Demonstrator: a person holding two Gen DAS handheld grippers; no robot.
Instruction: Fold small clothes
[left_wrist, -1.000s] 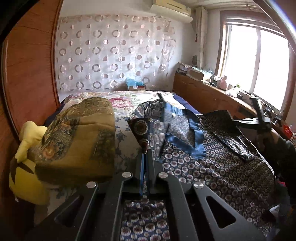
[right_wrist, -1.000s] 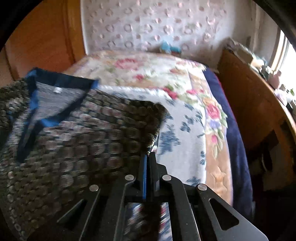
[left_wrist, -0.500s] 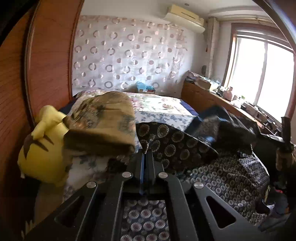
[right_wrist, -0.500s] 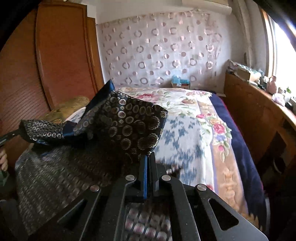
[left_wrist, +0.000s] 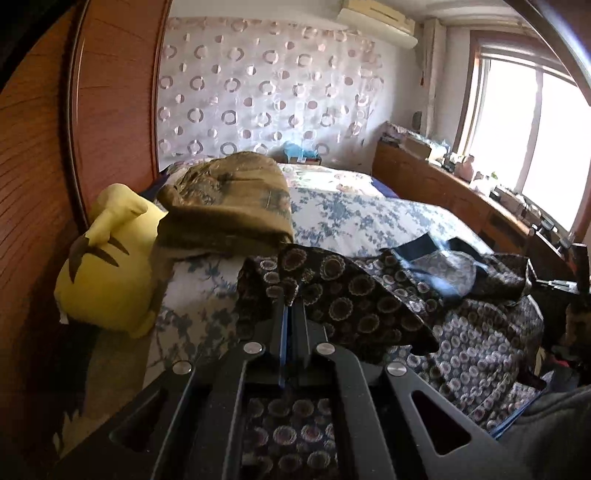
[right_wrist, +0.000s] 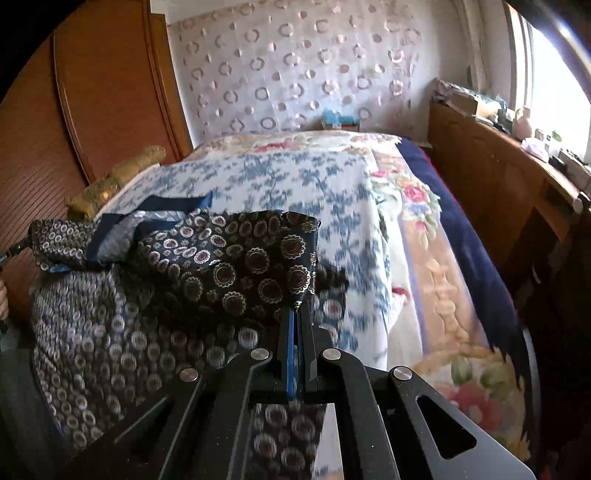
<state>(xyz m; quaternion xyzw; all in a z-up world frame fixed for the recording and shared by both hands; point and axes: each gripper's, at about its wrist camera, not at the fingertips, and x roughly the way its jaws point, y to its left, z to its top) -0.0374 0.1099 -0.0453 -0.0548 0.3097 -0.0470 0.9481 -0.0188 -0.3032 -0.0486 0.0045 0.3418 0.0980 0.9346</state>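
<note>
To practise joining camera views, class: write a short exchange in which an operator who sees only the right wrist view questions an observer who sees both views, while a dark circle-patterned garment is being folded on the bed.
Operator: I see the dark circle-patterned garment. Does the left gripper grip it?
Observer: Yes, it is shut on a corner of the fabric.
Operator: What lies beside the folded olive-brown blanket, on its wardrobe side?
Observer: A yellow plush toy with brown stripes, touching the blanket.
Operator: Is anything mounted above the ring-patterned curtain?
Observer: A white air conditioner, high on the wall.
</note>
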